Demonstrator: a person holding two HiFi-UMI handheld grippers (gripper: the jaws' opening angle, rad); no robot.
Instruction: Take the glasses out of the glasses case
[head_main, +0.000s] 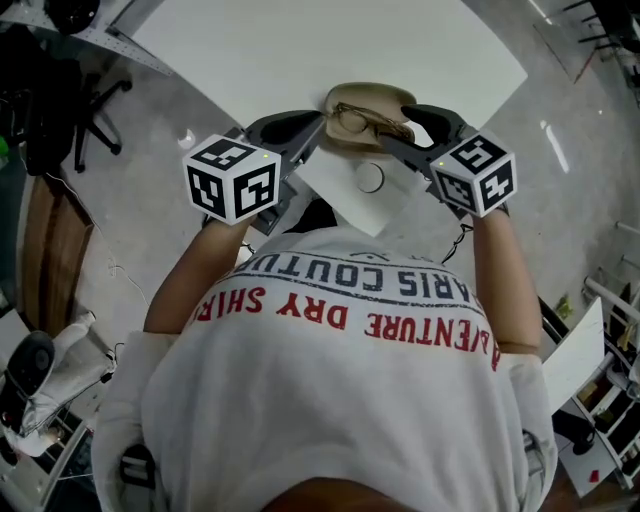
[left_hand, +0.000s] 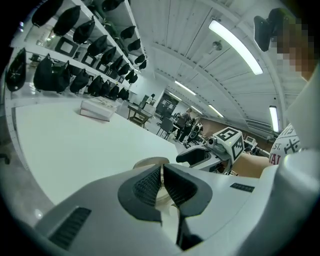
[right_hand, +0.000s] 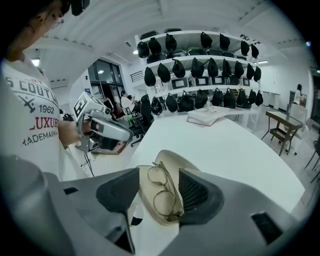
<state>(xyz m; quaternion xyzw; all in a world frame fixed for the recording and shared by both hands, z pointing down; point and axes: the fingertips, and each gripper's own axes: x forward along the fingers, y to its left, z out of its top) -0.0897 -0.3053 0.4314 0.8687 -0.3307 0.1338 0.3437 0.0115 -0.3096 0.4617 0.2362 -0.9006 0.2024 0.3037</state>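
A beige glasses case (head_main: 372, 96) lies open on the white table (head_main: 300, 50), with thin gold-rimmed glasses (head_main: 368, 122) resting in it. My left gripper (head_main: 308, 135) meets the case's left edge. In the left gripper view its jaws (left_hand: 162, 184) are shut on a thin edge of the case (left_hand: 150, 161). My right gripper (head_main: 408, 135) comes in from the right and stands open. In the right gripper view (right_hand: 159, 192) the case (right_hand: 149, 195) and glasses (right_hand: 165, 187) sit between its pads, with the frame close to the right pad (right_hand: 196, 192).
A white sheet with a printed ring (head_main: 365, 182) lies at the table's near edge under the grippers. A stack of books (right_hand: 210, 116) sits far across the table. Shelves of dark bags (right_hand: 200, 45) line the wall. An office chair (head_main: 95, 105) stands on the floor at left.
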